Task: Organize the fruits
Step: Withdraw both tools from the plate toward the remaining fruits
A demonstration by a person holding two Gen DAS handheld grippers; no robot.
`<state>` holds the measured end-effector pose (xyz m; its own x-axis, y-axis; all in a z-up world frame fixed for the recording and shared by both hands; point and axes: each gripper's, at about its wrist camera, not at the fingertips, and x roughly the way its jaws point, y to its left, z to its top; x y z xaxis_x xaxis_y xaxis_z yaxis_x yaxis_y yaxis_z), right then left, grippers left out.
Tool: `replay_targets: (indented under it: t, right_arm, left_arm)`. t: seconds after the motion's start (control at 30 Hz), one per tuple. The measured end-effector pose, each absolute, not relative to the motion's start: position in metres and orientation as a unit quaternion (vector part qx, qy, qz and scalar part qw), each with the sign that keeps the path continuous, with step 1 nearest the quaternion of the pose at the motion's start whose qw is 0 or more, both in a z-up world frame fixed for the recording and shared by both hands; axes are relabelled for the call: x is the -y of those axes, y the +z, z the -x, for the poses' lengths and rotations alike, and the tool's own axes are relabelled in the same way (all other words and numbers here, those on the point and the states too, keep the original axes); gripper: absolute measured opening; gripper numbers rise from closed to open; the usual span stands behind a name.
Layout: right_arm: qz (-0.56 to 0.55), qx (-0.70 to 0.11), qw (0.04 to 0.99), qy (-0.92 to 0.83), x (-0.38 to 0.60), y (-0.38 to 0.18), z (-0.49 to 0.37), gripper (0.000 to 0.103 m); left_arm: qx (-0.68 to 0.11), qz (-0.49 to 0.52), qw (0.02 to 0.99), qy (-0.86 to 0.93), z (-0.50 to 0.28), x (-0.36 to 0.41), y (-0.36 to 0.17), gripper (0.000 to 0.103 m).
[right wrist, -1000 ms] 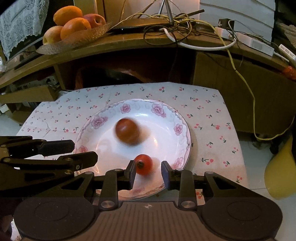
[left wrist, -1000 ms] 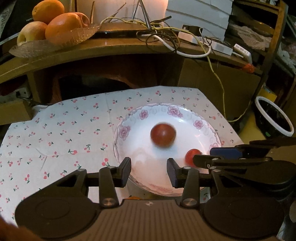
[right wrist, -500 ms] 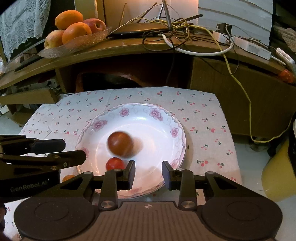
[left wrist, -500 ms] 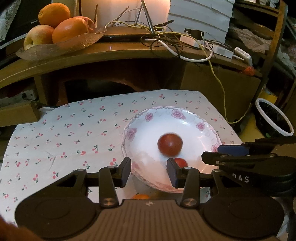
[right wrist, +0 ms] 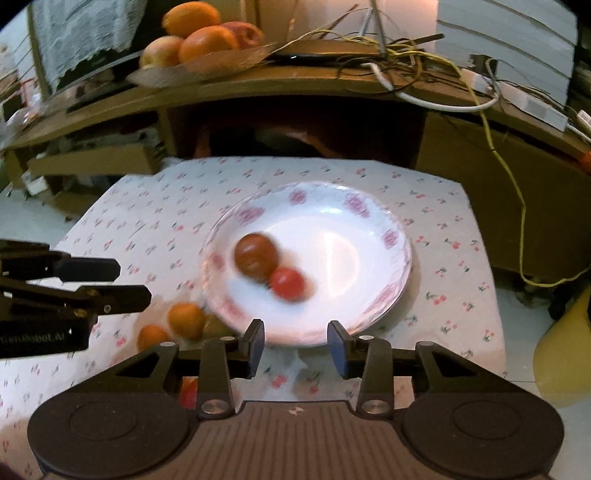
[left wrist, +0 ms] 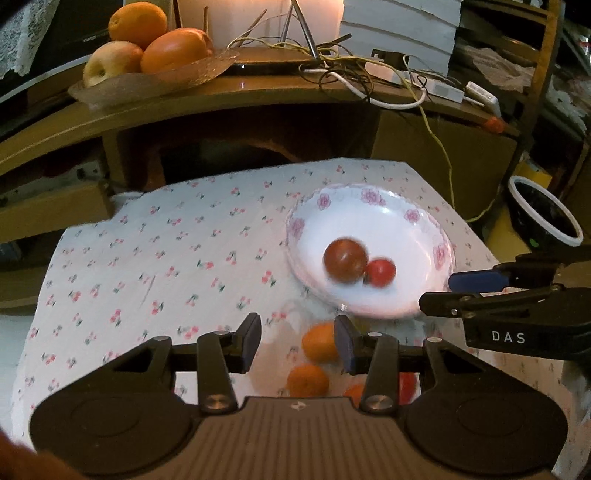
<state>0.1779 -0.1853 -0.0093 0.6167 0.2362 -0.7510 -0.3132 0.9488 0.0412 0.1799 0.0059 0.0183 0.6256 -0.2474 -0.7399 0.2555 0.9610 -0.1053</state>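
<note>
Fruit is partly sorted: two tomatoes (right wrist: pixel 269 267) lie in the plate (right wrist: pixel 369 221), small oranges (left wrist: pixel 319 341) wait on the bench, both grippers' jaws spread, empty.

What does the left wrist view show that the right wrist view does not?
Only the left wrist view shows the dark white-rimmed bowl on the floor and the right tool from the side. Only the right wrist view shows a yellow container, a lace cloth and the left tool. Both share the floral plate holding a dark red fruit touching a smaller red one, and orange fruits on the cloth beside the plate.
</note>
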Motion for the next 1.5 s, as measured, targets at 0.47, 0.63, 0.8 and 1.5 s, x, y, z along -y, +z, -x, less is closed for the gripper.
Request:
replay_targets:
  t: [0.47, 0.63, 0.8, 1.5]
  right_arm:
    - [0.091, -0.435, 0.868, 0.222, 0.170, -0.020, -0.147, 0.040]
    - [0.111, -0.442, 0.855, 0.249, 0.162, -0.026, -0.144, 0.041]
    - [0.127, -0.445, 0.845, 0.268, 0.153, -0.032, -0.144, 0.041]
    - [0.145, -0.437, 0.840, 0.287, 0.152, -0.040, -0.154, 0.031]
  left_arm:
    - [-0.434, -0.039, 0.881, -0.184, -0.144, -0.015, 0.006, 0.049]
    - [-0.441, -0.049, 0.872, -0.206, -0.139, -0.017, 0.000, 0.049]
    - [-0.452, -0.060, 0.864, -0.214, -0.136, -0.018, -0.010, 0.049]
    - [-0.451, -0.094, 0.856, -0.233, -0.147, 0.002, -0.027, 0.048]
